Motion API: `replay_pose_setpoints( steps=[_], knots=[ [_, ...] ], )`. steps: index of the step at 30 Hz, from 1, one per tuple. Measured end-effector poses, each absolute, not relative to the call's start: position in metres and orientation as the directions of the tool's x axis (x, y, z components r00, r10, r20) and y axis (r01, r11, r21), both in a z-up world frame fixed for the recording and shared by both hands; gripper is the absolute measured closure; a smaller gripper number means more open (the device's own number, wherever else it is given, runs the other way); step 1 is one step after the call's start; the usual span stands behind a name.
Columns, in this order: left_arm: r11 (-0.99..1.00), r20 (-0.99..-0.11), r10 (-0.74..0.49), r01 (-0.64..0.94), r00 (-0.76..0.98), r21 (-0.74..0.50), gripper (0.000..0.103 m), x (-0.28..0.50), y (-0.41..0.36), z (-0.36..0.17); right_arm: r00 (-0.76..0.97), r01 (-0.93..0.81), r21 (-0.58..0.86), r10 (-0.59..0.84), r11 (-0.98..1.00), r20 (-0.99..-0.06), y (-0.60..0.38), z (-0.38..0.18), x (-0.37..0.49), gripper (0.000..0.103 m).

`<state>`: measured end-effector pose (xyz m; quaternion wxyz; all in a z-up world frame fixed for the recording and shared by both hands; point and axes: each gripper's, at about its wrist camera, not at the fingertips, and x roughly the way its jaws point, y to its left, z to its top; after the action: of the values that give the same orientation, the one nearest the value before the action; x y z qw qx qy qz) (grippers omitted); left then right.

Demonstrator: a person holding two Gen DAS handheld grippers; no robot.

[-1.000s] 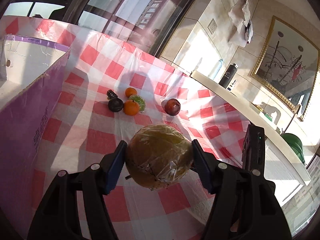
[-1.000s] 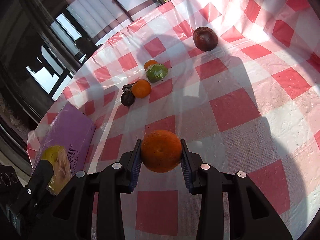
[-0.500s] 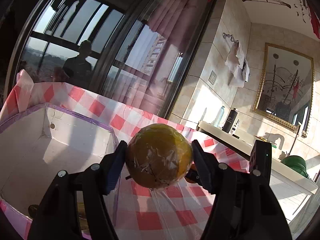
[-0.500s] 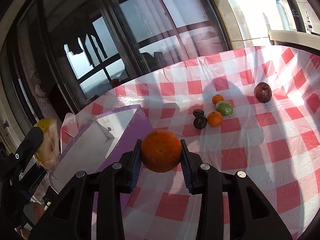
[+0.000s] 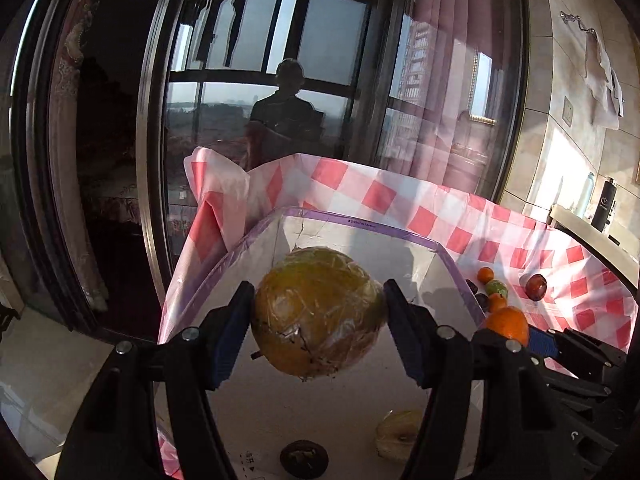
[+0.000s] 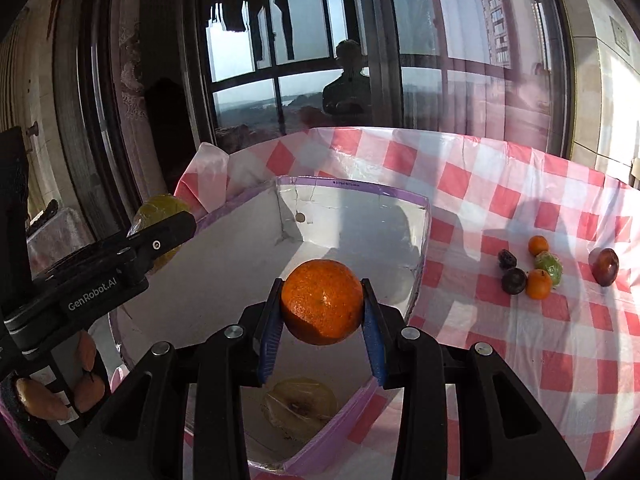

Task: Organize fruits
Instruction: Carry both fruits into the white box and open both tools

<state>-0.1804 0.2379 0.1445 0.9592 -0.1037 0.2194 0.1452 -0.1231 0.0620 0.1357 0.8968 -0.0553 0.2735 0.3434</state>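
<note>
My left gripper (image 5: 318, 316) is shut on a large yellow fruit wrapped in plastic film (image 5: 316, 312) and holds it above the open purple-edged box (image 5: 360, 226). My right gripper (image 6: 322, 304) is shut on an orange (image 6: 322, 302) and holds it over the same box (image 6: 352, 190). The orange also shows in the left wrist view (image 5: 507, 323). Inside the box lie a pale wrapped fruit (image 6: 300, 404) and a dark round fruit (image 5: 304, 458).
Loose fruits sit on the red-checked tablecloth (image 6: 560, 360) to the right: two small oranges (image 6: 539, 284), a green fruit (image 6: 550, 266), two dark plums (image 6: 513, 280) and a red apple (image 6: 605, 266). A dark window stands behind the table.
Both grippers have swung left from the cloth to above the open box, still holding their fruits.
</note>
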Motion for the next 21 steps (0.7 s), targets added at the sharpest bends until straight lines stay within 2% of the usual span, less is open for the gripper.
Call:
replay_pose_setpoints(
  steps=[3, 9, 15, 21],
  knots=[
    [0.937, -0.534, 0.256, -0.343, 0.806, -0.069, 0.038, -0.164, 0.247, 0.132, 0.579, -0.673, 0.026, 0.548, 0.740, -0.604, 0.087, 0.125, -0.117, 0.066],
    [0.943, -0.684, 0.259, -0.332, 0.682, 0.025, 0.038, -0.138, 0.254, 0.109, 0.543, -0.718, -0.189, 0.369, 0.670, -0.755, 0.134, 0.096, -0.109, 0.066],
    [0.944, -0.736, 0.259, -0.323, 0.626, 0.058, 0.039, -0.126, 0.253, 0.104, 0.533, -0.729, -0.279, 0.262, 0.626, -0.805, 0.144, 0.085, -0.106, 0.066],
    [0.942, -0.762, 0.267, -0.326, 0.590, 0.078, 0.040, -0.120, 0.253, 0.101, 0.528, -0.720, -0.309, 0.201, 0.622, -0.825, 0.146, 0.076, -0.102, 0.066]
  ],
)
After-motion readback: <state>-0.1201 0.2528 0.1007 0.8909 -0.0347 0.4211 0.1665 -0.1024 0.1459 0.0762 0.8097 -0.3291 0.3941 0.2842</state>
